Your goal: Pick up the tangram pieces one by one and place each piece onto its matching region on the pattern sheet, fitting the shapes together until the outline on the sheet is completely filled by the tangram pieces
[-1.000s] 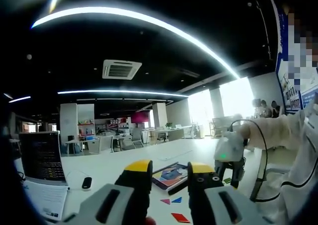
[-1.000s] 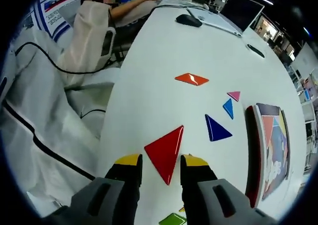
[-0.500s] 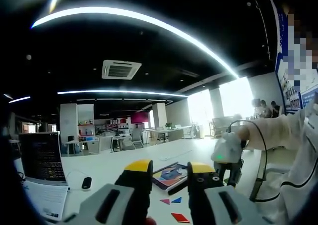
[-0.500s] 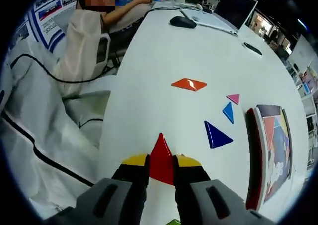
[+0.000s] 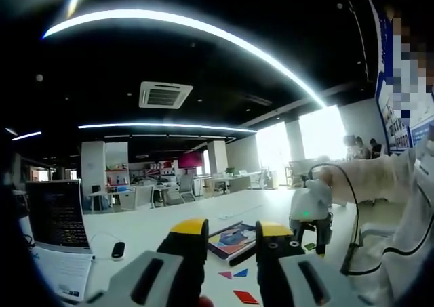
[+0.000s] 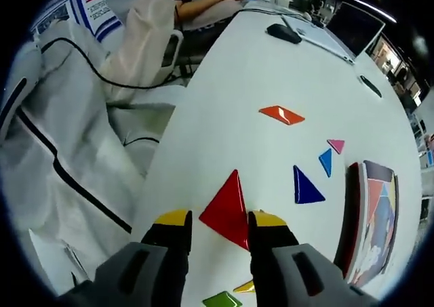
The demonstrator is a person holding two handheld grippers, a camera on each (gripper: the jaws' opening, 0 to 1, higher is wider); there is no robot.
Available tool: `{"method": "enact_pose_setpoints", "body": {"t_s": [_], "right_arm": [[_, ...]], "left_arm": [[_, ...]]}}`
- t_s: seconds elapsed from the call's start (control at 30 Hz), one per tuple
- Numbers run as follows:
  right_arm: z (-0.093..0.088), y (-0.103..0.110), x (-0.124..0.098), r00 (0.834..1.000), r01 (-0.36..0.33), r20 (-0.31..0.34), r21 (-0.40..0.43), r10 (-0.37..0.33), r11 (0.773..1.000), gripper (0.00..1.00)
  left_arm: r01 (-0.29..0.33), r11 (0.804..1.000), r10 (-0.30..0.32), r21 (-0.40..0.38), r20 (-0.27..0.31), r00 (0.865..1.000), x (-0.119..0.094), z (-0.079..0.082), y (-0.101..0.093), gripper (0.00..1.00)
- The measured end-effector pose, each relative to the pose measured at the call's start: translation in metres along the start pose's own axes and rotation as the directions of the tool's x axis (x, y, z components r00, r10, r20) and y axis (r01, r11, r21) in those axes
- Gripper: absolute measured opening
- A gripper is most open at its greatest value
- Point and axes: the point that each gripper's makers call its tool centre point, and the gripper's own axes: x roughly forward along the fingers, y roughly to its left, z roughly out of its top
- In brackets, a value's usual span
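In the right gripper view a large red triangle (image 6: 227, 209) lies on the white table (image 6: 224, 104) between my right gripper's (image 6: 220, 226) open jaws, its edge against the right finger (image 6: 268, 220). Beyond it lie an orange parallelogram (image 6: 281, 114), a pink triangle (image 6: 336, 145), a light blue triangle (image 6: 326, 162) and a dark blue triangle (image 6: 306, 187). The pattern sheet (image 6: 376, 219) sits at the right. A green piece (image 6: 220, 299) and a yellow piece (image 6: 245, 287) peek out below. My left gripper (image 5: 230, 253) hovers open, level over the table, facing the sheet (image 5: 234, 239) and the right gripper (image 5: 312, 212).
A laptop (image 6: 342, 22), a mouse (image 6: 283, 32) and a small black object (image 6: 369, 85) lie at the table's far end. A person's sleeve (image 6: 146, 29), white clothing with a black cable (image 6: 61, 117) and the table's left edge are close by. Papers (image 5: 61, 270) lie before the laptop (image 5: 57, 215).
Half a second ago the right jaws were closed on the red triangle; now they stand apart again and the triangle lies tilted between them. The left gripper has not moved.
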Motion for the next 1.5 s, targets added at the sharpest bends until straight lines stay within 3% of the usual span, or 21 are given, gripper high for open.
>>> {"method": "enact_pose_setpoints", "body": {"t_s": [0.23,0.37,0.53,0.87,1.2,1.5], "right_arm": [[-0.004,-0.002,-0.001,0.998,-0.045,-0.055,-0.105,0.039,0.993,0.34],[-0.001,-0.009,0.0,0.996,-0.042,-0.081,-0.095,0.035,0.995,0.31],[-0.002,-0.002,0.001,0.994,-0.024,-0.104,-0.08,0.016,0.997,0.29],[0.0,0.007,0.002,0.996,-0.013,-0.089,-0.064,0.007,0.998,0.28],[0.018,-0.011,-0.013,1.0,0.017,0.011,0.116,-0.018,0.993,0.28],[0.02,-0.053,-0.032,0.994,0.109,-0.004,0.307,-0.113,0.946,0.28]], "left_arm": [[0.007,1.0,-0.007,-0.001,-0.002,1.0,0.002,-0.001,-0.001,0.29],[0.013,1.0,-0.013,0.001,-0.001,1.0,0.002,0.0,-0.002,0.29],[0.016,1.0,-0.016,0.001,-0.005,1.0,0.003,-0.001,-0.002,0.29],[0.019,1.0,-0.019,0.004,-0.006,1.0,0.004,-0.001,-0.005,0.29],[0.003,1.0,-0.003,-0.002,0.0,1.0,-0.001,0.0,0.002,0.29],[-0.012,1.0,0.012,-0.007,0.016,1.0,-0.007,0.002,0.007,0.29]]}}
